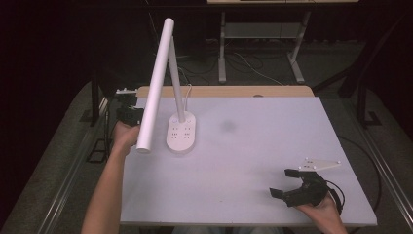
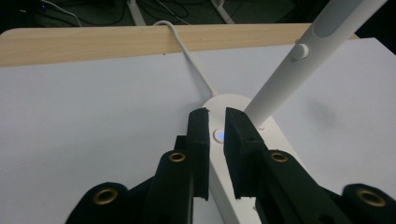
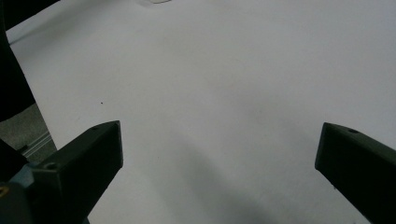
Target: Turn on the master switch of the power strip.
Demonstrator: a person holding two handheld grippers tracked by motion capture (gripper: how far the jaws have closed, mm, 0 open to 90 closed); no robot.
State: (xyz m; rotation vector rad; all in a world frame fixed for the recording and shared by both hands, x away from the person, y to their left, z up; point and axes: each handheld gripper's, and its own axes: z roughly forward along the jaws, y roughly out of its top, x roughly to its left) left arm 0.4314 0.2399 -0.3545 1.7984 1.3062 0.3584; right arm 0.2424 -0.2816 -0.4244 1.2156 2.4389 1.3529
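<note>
A white desk lamp stands at the table's far left. Its oval base (image 1: 181, 132) carries socket holes, and its long tube head (image 1: 156, 85) slants down toward the person. My left gripper (image 1: 132, 115) is held just left of the base, partly hidden behind the tube head. In the left gripper view its jaws stand almost together with nothing between them, and the left gripper (image 2: 216, 115) hovers just before a small round button (image 2: 219, 135) that glows blue on the base (image 2: 275, 140). My right gripper (image 1: 279, 182) rests at the front right, and the right gripper (image 3: 217, 128) is open over bare table.
The white table top (image 1: 253, 146) has a wooden strip (image 1: 224, 91) along its far edge. The lamp's white cable (image 2: 187, 51) runs over that strip and off the back. Beyond the table are desk legs (image 1: 222, 48) and floor cables.
</note>
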